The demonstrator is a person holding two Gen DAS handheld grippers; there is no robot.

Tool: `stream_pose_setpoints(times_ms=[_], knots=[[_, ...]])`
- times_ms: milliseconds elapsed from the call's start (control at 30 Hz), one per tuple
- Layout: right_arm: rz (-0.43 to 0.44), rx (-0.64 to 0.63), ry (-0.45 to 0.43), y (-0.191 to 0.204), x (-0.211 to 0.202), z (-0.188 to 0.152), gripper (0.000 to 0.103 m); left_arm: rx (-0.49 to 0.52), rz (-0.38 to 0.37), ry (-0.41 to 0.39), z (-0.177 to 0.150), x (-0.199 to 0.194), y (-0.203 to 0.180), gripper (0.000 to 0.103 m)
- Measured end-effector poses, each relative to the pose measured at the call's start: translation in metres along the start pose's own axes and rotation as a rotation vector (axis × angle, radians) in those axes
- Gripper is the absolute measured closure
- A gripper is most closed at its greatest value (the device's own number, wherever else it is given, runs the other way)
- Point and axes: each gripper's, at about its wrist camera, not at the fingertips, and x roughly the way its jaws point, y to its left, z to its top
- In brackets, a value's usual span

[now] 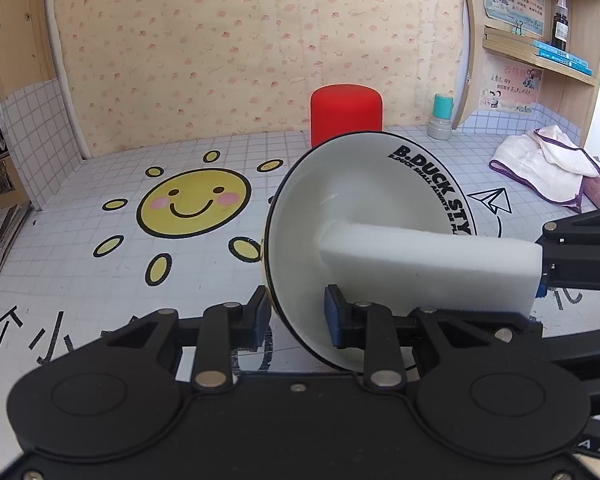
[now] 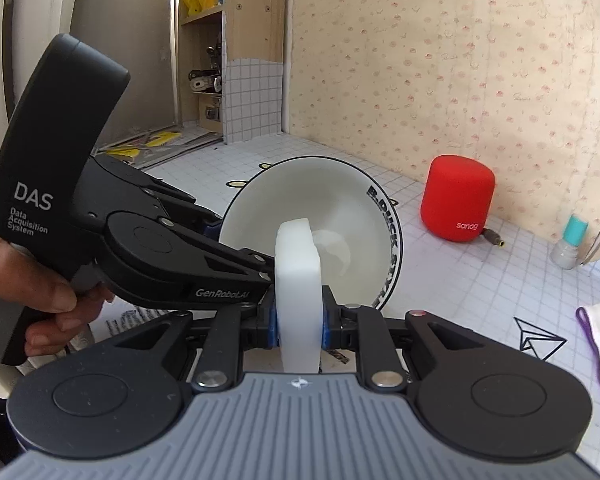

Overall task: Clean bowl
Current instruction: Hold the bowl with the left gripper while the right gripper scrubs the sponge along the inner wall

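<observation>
A white bowl [image 1: 340,200] with a black rim and "B.DUCK" lettering is held tilted on its side above the table. My left gripper [image 1: 298,314] is shut on the bowl's lower rim. My right gripper [image 2: 299,326] is shut on a white sponge block [image 2: 298,280], whose far end is pressed into the bowl's inside [image 2: 340,216]. In the left wrist view the sponge [image 1: 428,264] enters from the right, with the right gripper [image 1: 548,256] behind it. In the right wrist view the left gripper's body and a hand show at the left.
A red speaker [image 1: 346,114] stands at the back by the wall, with a small teal-capped bottle [image 1: 442,116] to its right. A white cloth [image 1: 548,164] lies at the right. Shelves [image 1: 540,56] hang at the right. The table [image 1: 100,300] has a sun drawing.
</observation>
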Motion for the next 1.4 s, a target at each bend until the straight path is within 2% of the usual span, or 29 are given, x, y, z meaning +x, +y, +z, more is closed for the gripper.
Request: stream_pose_setpoints(times_ms=[233,367,533,733,833,933,1033,1133,1233,1400], knots=[[-0.143,-0.027,-0.011,0.001,-0.002,0.0,0.081,0.031,0.0,-0.005,0.003,0.0,-0.005,0.072],[-0.136,-0.015,-0.006,-0.004,-0.002,-0.002,0.081,0.034,0.002,-0.004,0.005,0.0,-0.006,0.072],[-0.125,-0.004,0.004,-0.007,0.001,-0.004,0.081,-0.063,-0.077,0.021,0.004,0.004,0.003,0.071],[-0.123,-0.004,0.009,-0.008,0.002,-0.005,0.081,-0.098,-0.077,0.019,0.002,0.008,0.0,0.071],[-0.121,-0.004,0.01,-0.008,0.002,-0.005,0.081,-0.113,-0.068,0.022,0.0,0.011,-0.001,0.061],[-0.123,-0.002,0.011,-0.009,0.002,-0.005,0.081,-0.135,-0.07,0.016,-0.001,0.012,0.002,0.06],[-0.123,0.0,0.012,-0.009,0.002,-0.006,0.081,-0.111,-0.088,0.015,0.0,0.012,-0.001,0.071],[-0.151,0.021,0.016,0.007,0.002,-0.004,0.081,-0.092,-0.09,0.02,0.003,0.011,0.0,0.073],[-0.14,0.028,0.02,0.006,0.003,-0.005,0.081,-0.061,-0.088,0.023,0.006,0.009,0.001,0.074],[-0.116,0.029,0.026,0.009,0.007,-0.006,0.081,0.01,-0.04,0.015,0.012,0.005,-0.003,0.076]])
